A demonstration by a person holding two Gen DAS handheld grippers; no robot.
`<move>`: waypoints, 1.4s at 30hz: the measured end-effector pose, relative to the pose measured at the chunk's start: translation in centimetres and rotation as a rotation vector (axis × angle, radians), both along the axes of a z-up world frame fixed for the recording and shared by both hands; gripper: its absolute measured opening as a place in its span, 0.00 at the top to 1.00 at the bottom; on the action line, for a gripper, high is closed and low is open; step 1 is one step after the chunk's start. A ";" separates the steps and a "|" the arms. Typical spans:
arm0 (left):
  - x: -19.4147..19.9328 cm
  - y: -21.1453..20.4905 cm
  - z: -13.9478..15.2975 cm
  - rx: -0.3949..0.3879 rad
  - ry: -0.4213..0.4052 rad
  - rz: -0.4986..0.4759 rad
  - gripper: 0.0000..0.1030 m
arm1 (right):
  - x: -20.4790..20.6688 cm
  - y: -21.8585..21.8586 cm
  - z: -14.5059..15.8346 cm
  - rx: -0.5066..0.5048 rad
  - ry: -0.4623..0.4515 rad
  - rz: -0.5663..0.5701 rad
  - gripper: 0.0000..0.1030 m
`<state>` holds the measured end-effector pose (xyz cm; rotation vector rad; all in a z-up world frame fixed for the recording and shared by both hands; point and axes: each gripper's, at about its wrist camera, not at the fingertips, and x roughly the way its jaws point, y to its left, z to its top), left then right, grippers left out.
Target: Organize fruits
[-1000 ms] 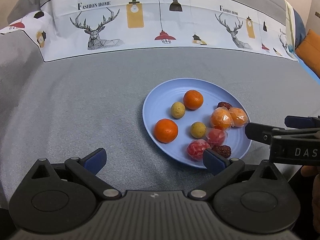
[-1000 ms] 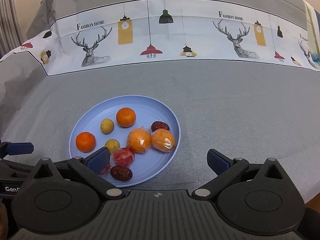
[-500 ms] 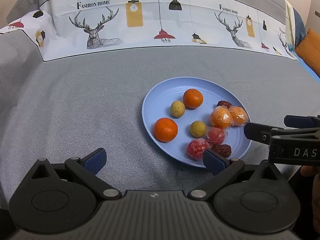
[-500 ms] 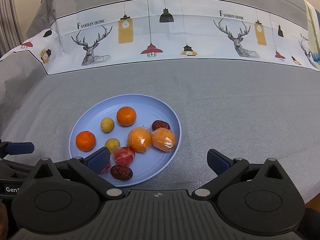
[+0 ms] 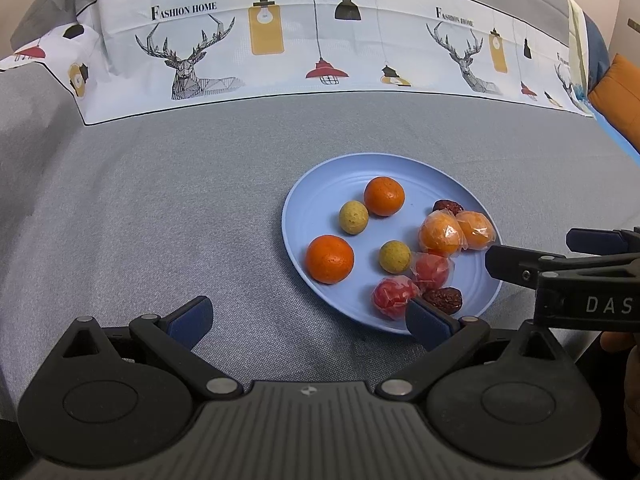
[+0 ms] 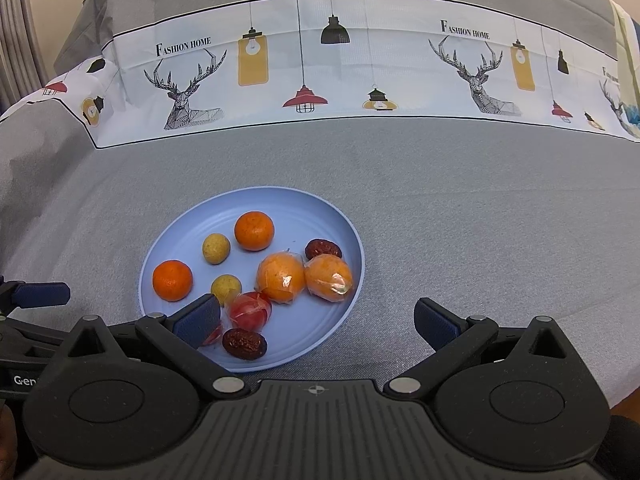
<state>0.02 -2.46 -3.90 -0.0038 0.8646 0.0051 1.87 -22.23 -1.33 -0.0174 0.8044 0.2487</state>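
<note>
Both the left hand-held gripper [image 5: 308,320] and the right hand-held gripper [image 6: 318,320] are wide open and empty, and the blue plate [image 6: 344,236] of fruit sits just ahead between them.

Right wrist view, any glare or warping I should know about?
Right wrist view: small glare spots on the wrapped oranges; the cloth's printed band bows from fisheye; corners go dark. Left wrist view: same bowing, soft even light, fruit sharp.
</note>
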 end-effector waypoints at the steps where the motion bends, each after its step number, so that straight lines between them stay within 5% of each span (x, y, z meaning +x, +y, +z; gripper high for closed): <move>1: 0.0 0.0 0.0 0.001 0.000 -0.001 0.01 | 0.0 0.0 0.0 0.000 0.000 0.000 0.01; 42: 0.5 -0.2 -0.4 0.006 -0.009 -0.026 0.01 | 0.4 0.2 -0.5 0.013 0.016 0.002 0.01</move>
